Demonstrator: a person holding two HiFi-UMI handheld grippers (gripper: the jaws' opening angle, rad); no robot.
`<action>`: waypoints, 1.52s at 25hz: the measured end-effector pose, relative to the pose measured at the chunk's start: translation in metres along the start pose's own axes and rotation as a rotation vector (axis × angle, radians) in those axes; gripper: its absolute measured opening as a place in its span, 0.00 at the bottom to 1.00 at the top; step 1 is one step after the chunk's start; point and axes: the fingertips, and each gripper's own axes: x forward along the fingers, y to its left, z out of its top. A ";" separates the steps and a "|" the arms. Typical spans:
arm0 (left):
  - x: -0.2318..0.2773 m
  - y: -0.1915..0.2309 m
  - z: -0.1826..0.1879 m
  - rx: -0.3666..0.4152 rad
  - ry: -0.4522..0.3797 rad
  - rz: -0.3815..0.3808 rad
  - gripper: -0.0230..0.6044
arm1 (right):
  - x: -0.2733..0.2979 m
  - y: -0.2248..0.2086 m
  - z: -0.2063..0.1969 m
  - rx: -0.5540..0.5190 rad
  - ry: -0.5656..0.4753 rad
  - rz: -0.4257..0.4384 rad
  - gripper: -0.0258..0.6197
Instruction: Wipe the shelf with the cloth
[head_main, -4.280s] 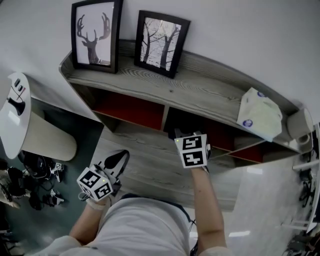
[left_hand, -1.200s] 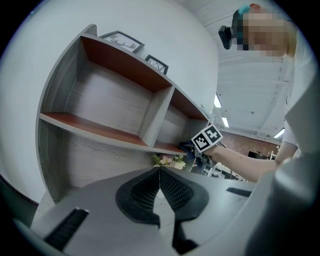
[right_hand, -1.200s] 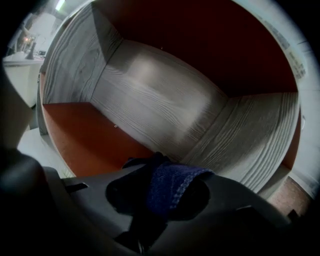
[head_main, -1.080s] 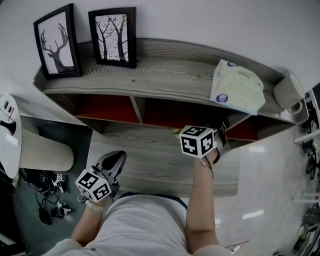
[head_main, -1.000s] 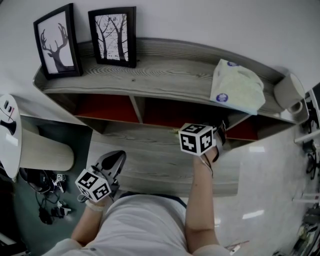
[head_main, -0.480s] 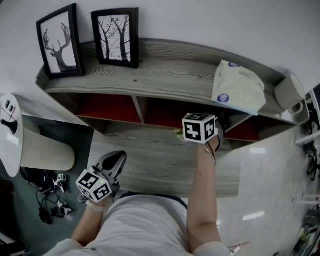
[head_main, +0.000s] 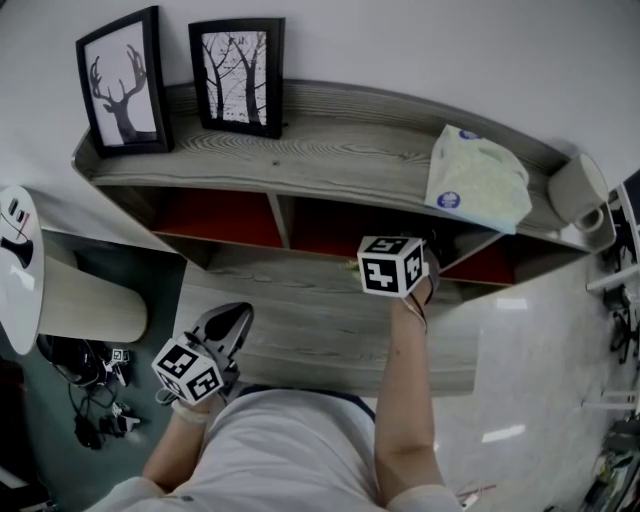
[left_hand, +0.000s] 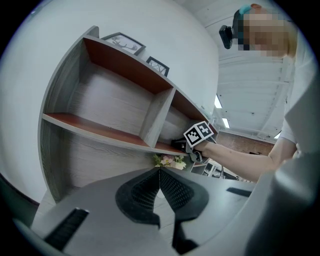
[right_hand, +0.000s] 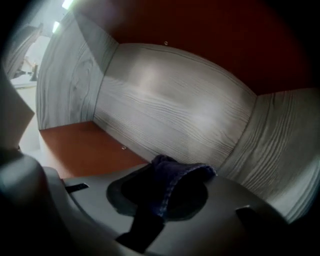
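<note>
While the right arm reaches under the top board, step: wiping inside 1 compartment of the shelf (head_main: 330, 160), judged early, only this cubby being worked.
Right gripper (right_hand: 160, 194): jaws have just been closing further, now clamped on the cloth (right_hand: 187, 170).
Cloth: dark blue, bunched, a fold sticking out past the jaw tips; long axis runs along the jaws, pointing into the cubby.
Cloth location: inside the compartment just right of the upright divider (head_main: 284, 220), near its back wall (right_hand: 170, 100).
Key relation: cubby floor (right_hand: 85, 145) lies below and to the left of the cloth in the right gripper view; back wall straight ahead. Contact with either surface: cannot tell.
Next move, judged: press the cloth tip down or forward, then sweep sideways across the panel.
Left gripper (left_hand: 160, 186): jaws together, nothing between them, low by the person's waist, well apart from the cubby.
Nearer hand: right, by far.
Risk: loose fold could slip from the pinch on a hard drag.
</note>
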 end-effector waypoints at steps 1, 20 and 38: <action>0.000 0.000 0.000 0.000 -0.001 -0.003 0.06 | -0.001 0.005 0.002 -0.001 -0.006 0.016 0.14; -0.012 0.016 0.001 -0.010 -0.011 0.014 0.06 | -0.022 0.134 0.058 -0.145 -0.145 0.303 0.14; -0.013 0.021 0.006 0.005 -0.010 0.015 0.06 | -0.042 0.177 0.072 -0.515 -0.302 0.246 0.14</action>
